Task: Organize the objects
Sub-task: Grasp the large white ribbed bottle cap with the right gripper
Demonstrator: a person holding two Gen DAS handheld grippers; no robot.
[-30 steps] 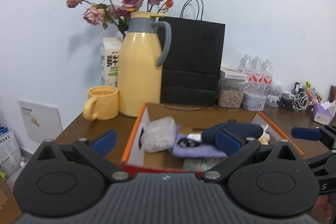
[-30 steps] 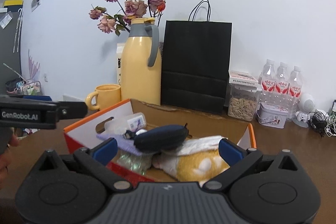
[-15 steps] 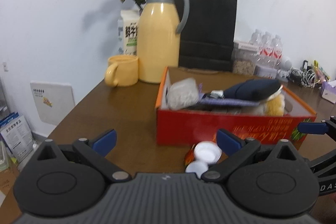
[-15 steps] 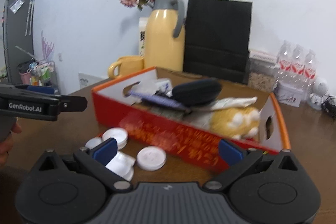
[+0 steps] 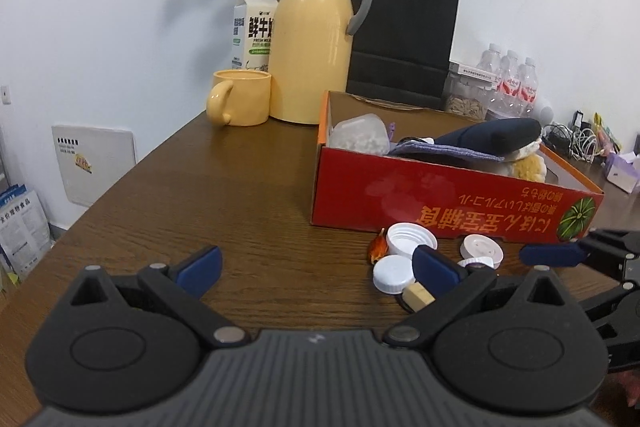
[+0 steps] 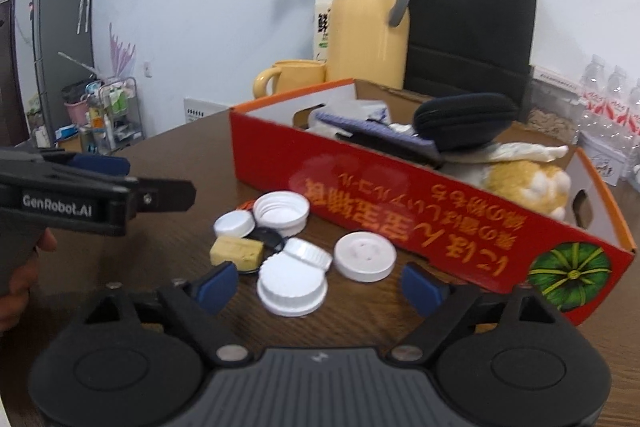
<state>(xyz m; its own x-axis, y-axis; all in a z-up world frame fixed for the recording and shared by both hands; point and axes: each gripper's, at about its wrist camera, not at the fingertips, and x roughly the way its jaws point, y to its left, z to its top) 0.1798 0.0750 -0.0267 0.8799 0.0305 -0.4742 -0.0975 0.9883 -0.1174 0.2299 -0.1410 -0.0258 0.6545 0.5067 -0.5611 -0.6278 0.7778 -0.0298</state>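
A red cardboard box (image 5: 440,203) (image 6: 400,195) stands on the brown table, holding a dark blue case (image 6: 466,119), a purple cloth (image 5: 444,149), a plastic bag (image 5: 360,137) and a yellow plush (image 6: 524,183). In front of it lie several white lids (image 6: 290,287) (image 5: 394,273), a yellow block (image 6: 236,251) and a small orange piece (image 5: 379,247). My left gripper (image 5: 316,267) is open and empty, low over the table left of the lids. My right gripper (image 6: 316,285) is open and empty, just above the lids.
Behind the box stand a yellow thermos (image 5: 316,43), a yellow mug (image 5: 240,97), a milk carton (image 5: 252,27), dried roses and a black paper bag (image 5: 404,39). Water bottles (image 5: 508,79) and cables (image 5: 576,139) are at the back right. The table's left edge drops to the floor.
Both grippers have pulled back from above the box and dropped low toward the table front. The lids in front of the box have come into view.
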